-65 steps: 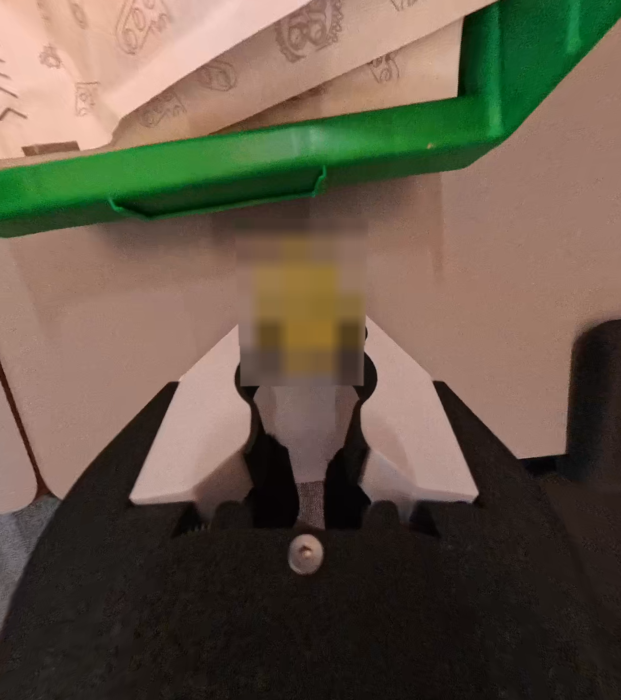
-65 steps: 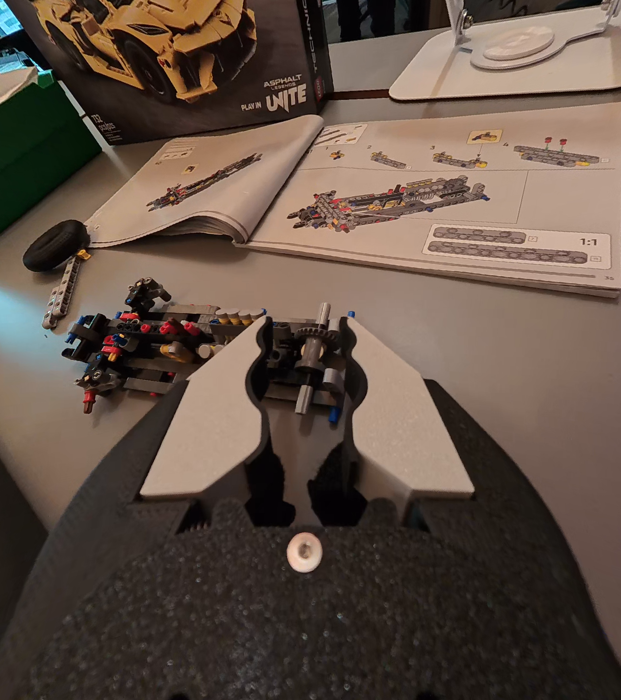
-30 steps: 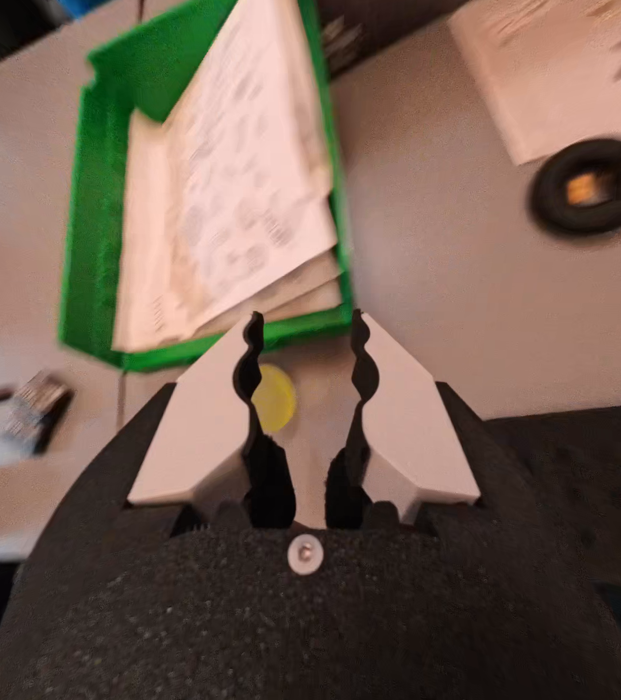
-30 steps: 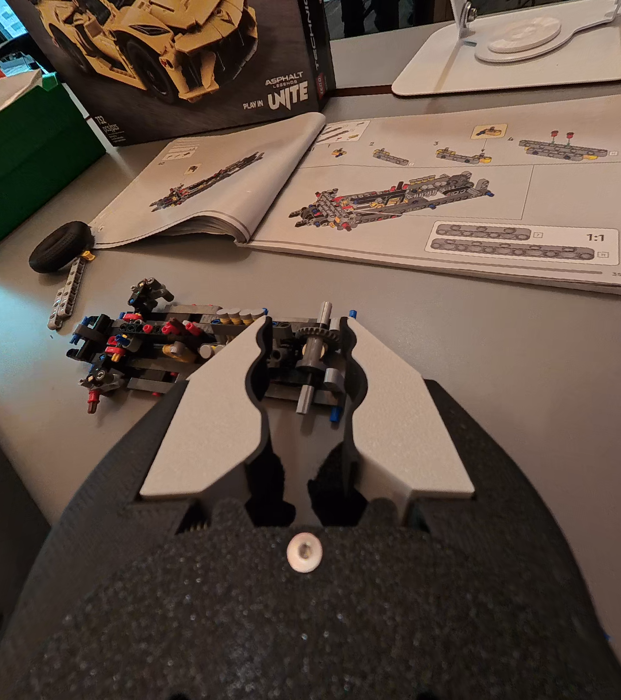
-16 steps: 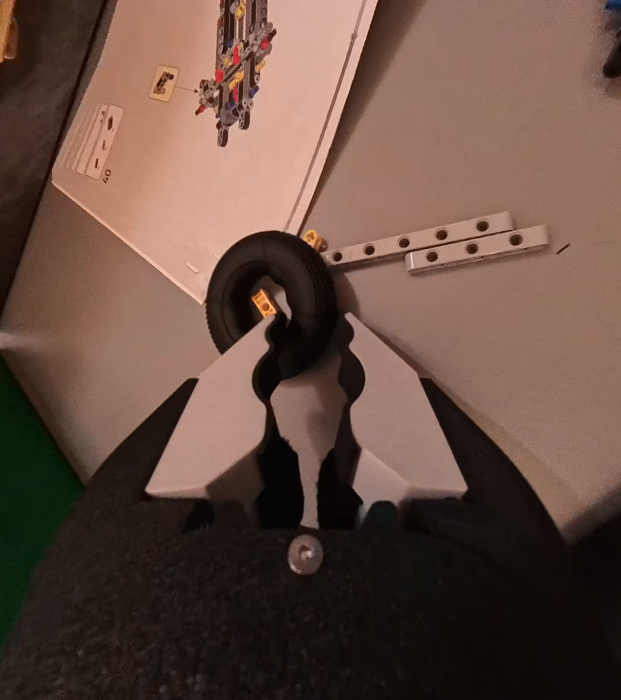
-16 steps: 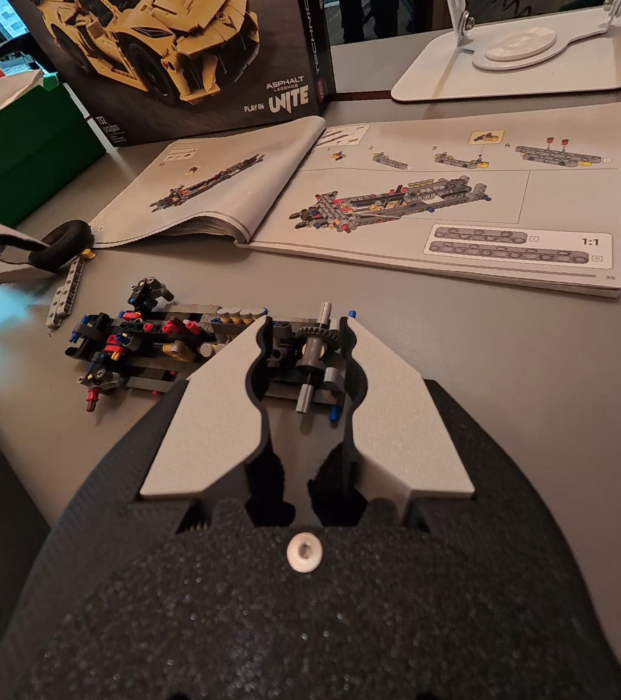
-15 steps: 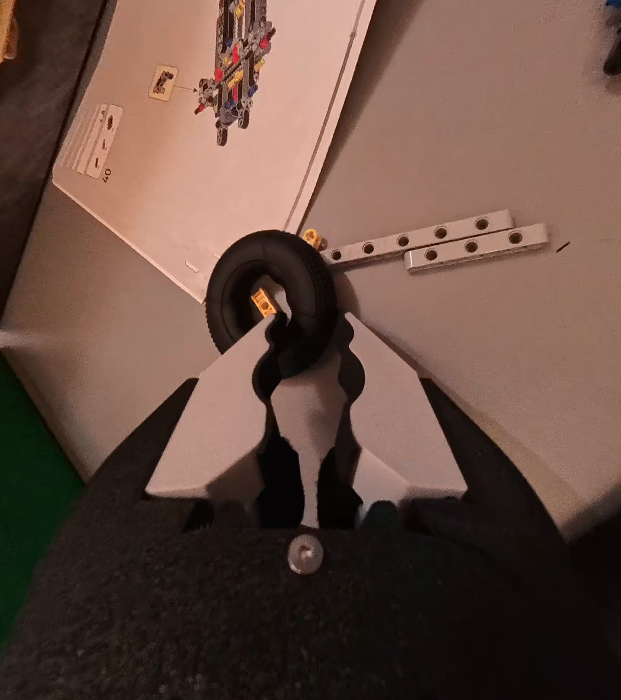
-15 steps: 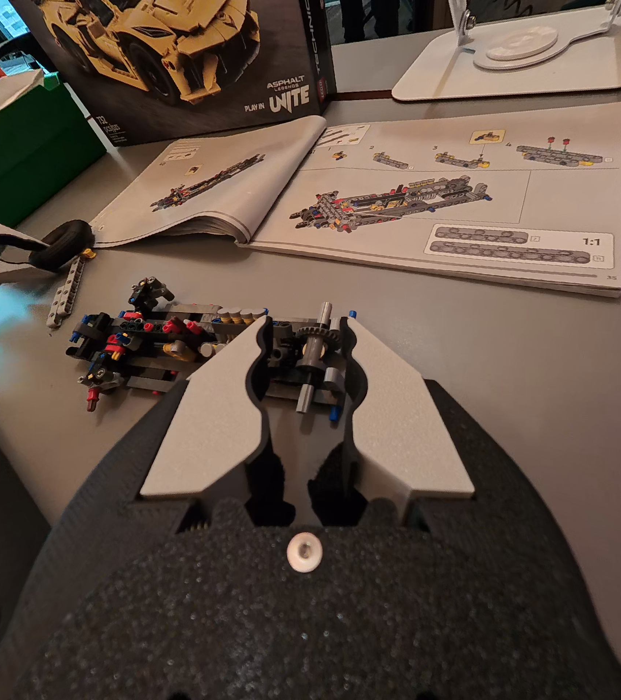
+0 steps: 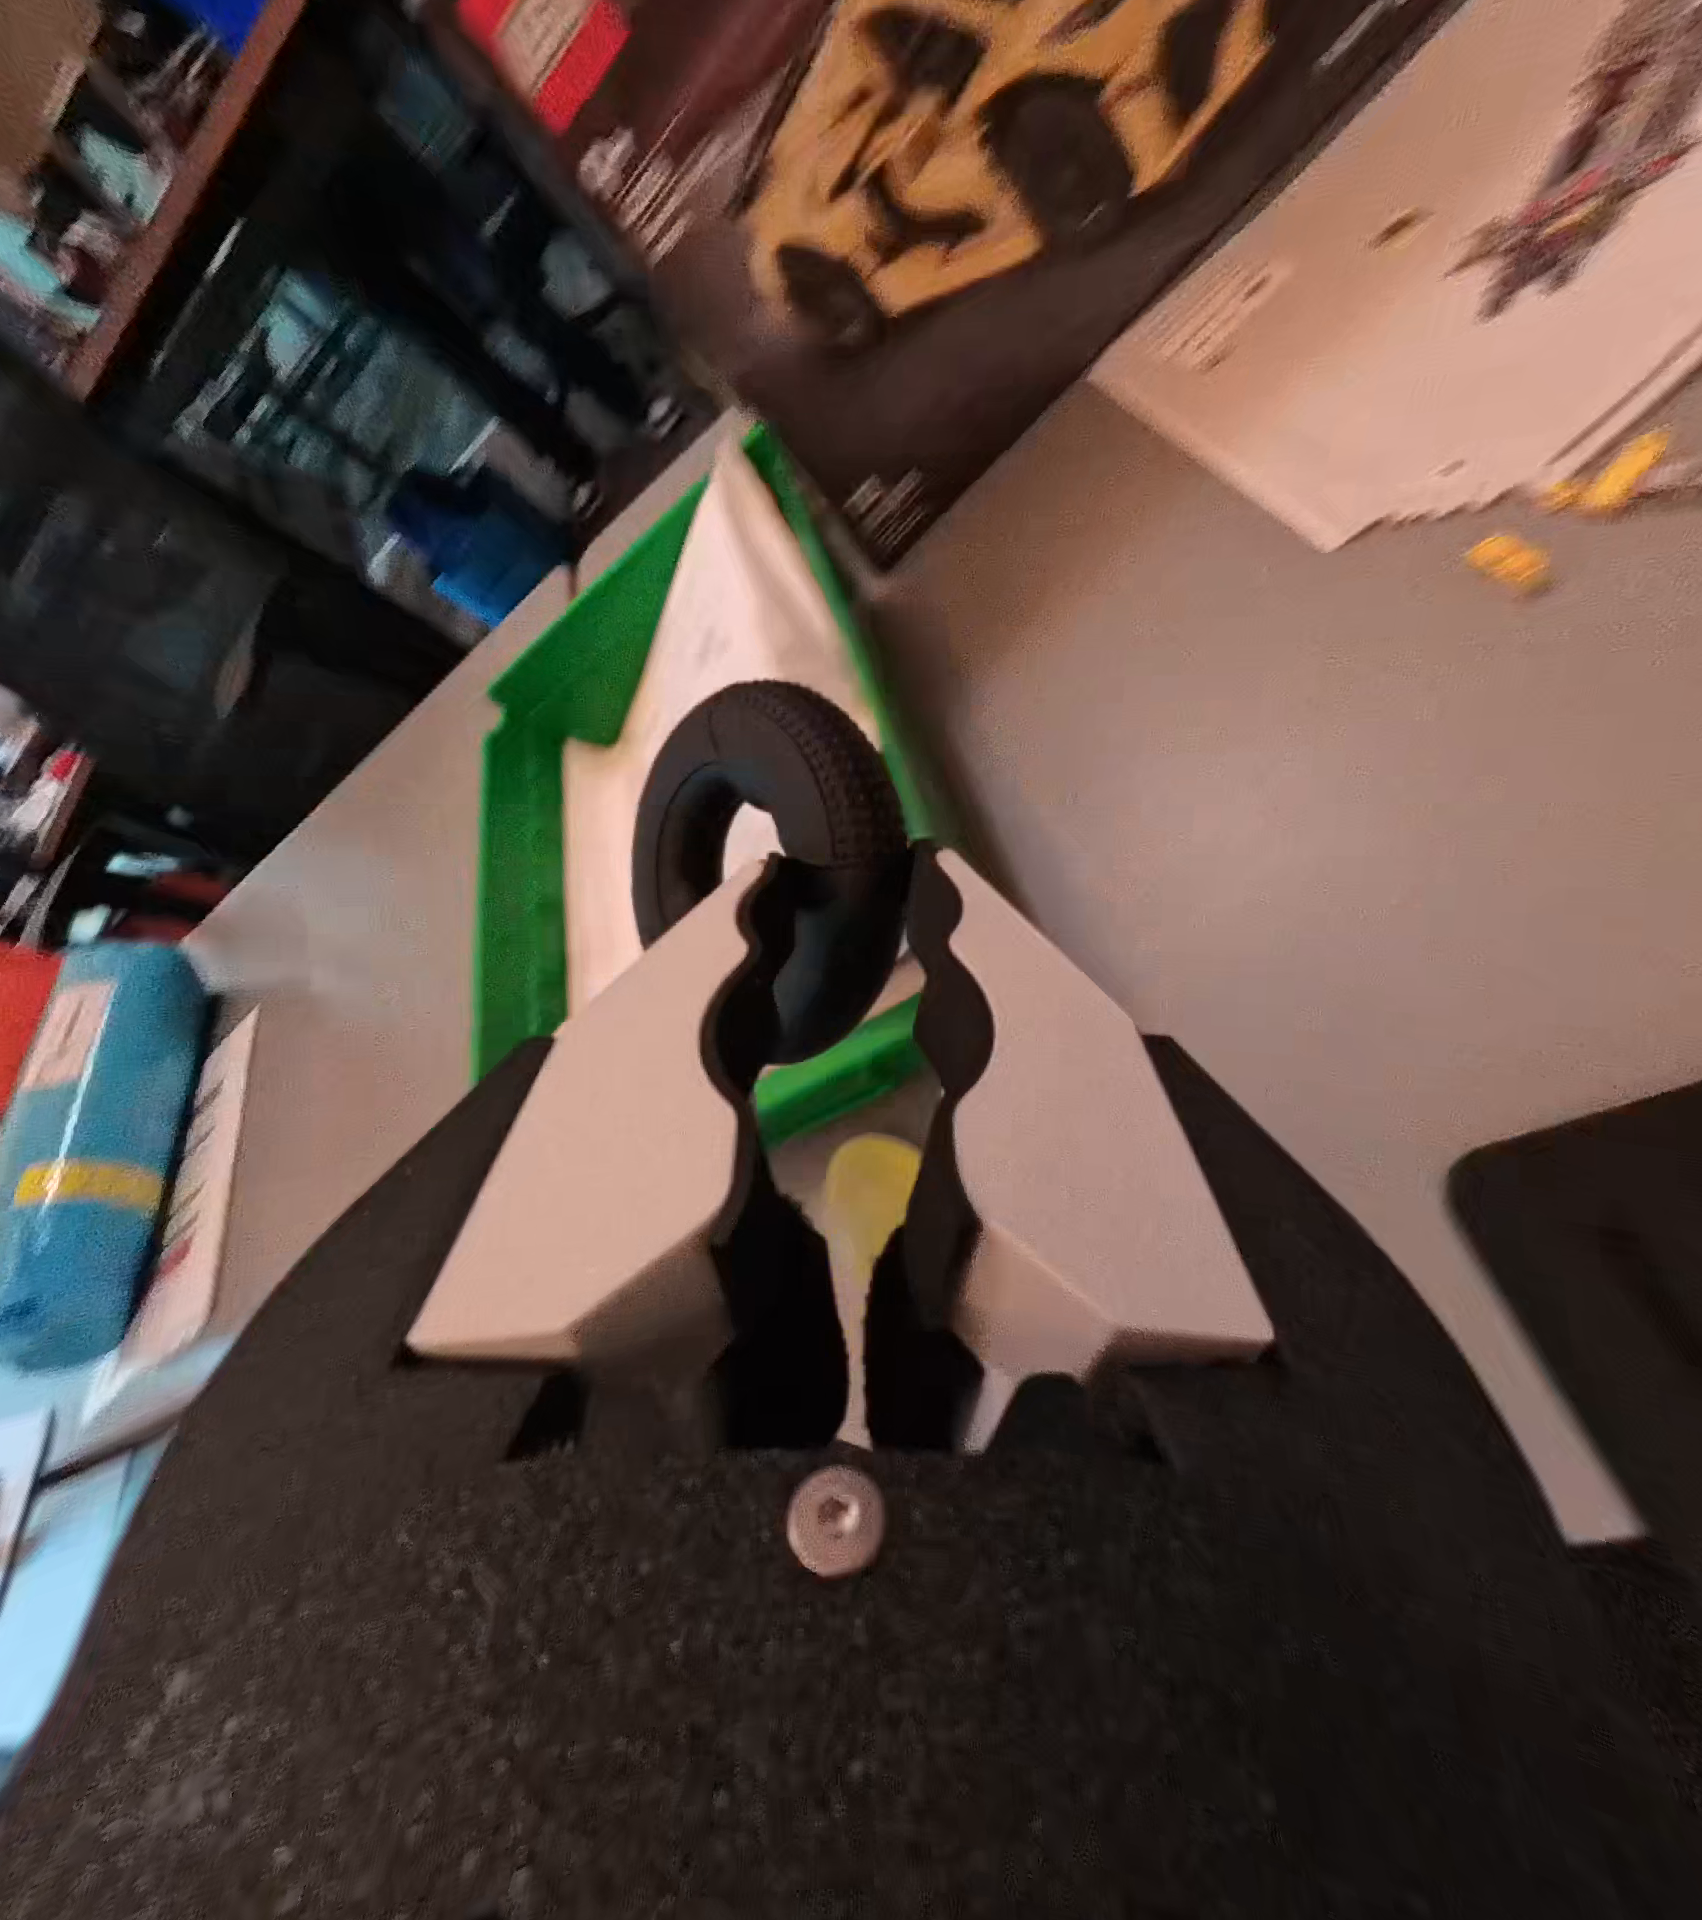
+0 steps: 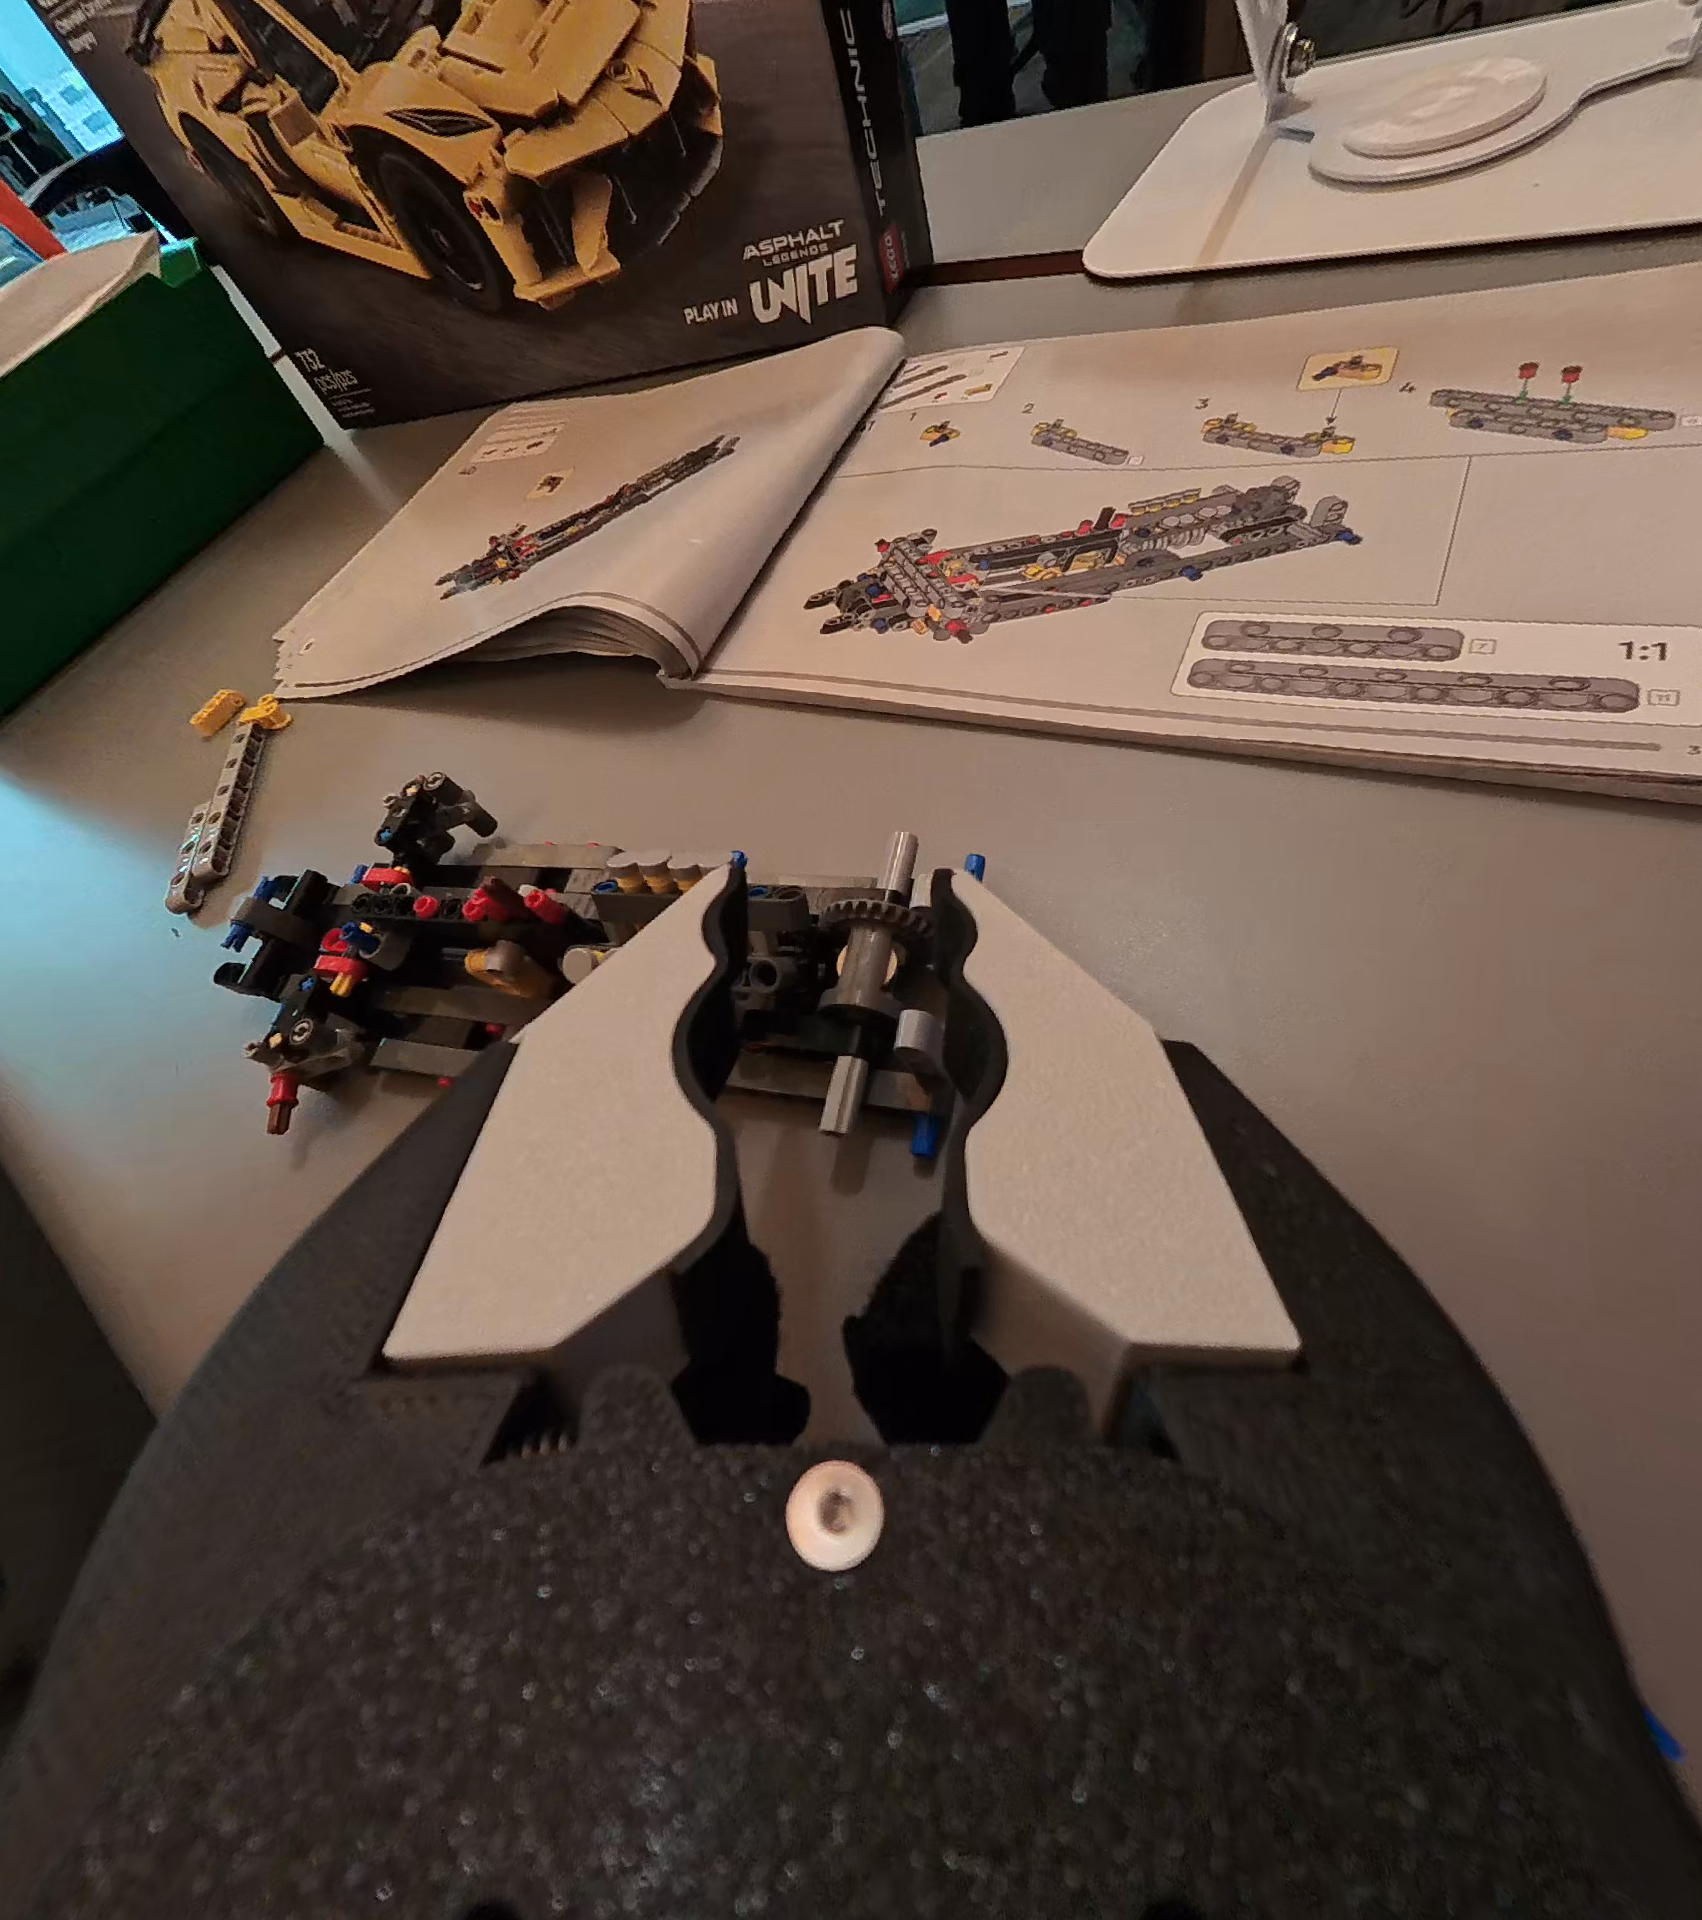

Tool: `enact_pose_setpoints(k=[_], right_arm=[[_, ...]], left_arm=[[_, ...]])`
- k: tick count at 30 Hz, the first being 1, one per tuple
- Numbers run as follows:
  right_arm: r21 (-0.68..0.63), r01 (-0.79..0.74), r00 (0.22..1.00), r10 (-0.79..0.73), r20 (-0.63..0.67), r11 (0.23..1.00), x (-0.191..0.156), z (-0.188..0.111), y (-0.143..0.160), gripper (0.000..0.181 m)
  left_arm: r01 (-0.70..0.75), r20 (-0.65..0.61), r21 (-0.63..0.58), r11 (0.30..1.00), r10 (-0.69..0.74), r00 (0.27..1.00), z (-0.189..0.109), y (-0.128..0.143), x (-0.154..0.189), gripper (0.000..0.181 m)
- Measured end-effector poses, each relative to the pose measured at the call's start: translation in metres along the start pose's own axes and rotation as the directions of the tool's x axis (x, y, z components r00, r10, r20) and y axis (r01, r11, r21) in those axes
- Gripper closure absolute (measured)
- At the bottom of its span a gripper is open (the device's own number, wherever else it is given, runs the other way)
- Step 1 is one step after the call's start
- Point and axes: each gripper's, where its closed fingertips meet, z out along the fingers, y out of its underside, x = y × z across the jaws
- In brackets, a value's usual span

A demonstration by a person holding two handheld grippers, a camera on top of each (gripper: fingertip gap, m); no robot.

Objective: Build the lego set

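**Tyre up in the left gripper**

The left gripper pinches the black rubber tyre off the table, above the green tray. The right gripper hangs with jaws apart over the chassis assembly, beside the open instruction booklet.

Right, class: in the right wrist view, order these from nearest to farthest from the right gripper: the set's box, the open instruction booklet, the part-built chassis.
1. The part-built chassis, on the table by the right gripper's fingers, mostly to their left.
2. The open instruction booklet, lying beyond the chassis.
3. The set's box, standing behind the booklet, upper left.
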Motion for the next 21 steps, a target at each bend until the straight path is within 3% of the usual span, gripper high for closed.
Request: enact_pose_setpoints(k=[3,6,8,10,15,21], right_arm=[[0.024,0.008,1.0,-0.008,-0.013,1.0,0.001,-0.002,-0.005,0.147],[0.052,0.011,1.0,-0.01,-0.024,0.999,0.003,-0.005,-0.01,0.147],[0.052,0.006,1.0,-0.004,-0.027,0.999,0.004,-0.005,-0.009,0.147],[0.048,-0.002,1.0,0.003,-0.026,0.999,0.005,-0.005,-0.008,0.147],[0.041,0.003,0.999,-0.001,-0.032,0.999,0.006,-0.004,-0.007,0.147],[0.04,-0.005,1.0,0.006,-0.021,0.999,0.005,-0.004,-0.007,0.147]], left_arm=[[0.065,0.092,-0.223,0.973,-0.045,0.995,-0.01,0.092,-0.049,0.161],[0.051,0.052,-0.392,0.919,-0.033,0.998,0.0,0.169,-0.048,0.161],[0.03,0.01,-0.473,0.88,-0.029,1.0,0.007,0.2,-0.041,0.161],[0.015,-0.022,-0.502,0.865,-0.03,0.999,0.017,0.214,-0.035,0.161],[0.027,-0.051,-0.471,0.882,-0.057,0.997,0.031,0.208,-0.033,0.161],[0.205,-0.103,-0.432,0.878,-0.274,0.956,0.035,0.209,-0.016,0.159]])
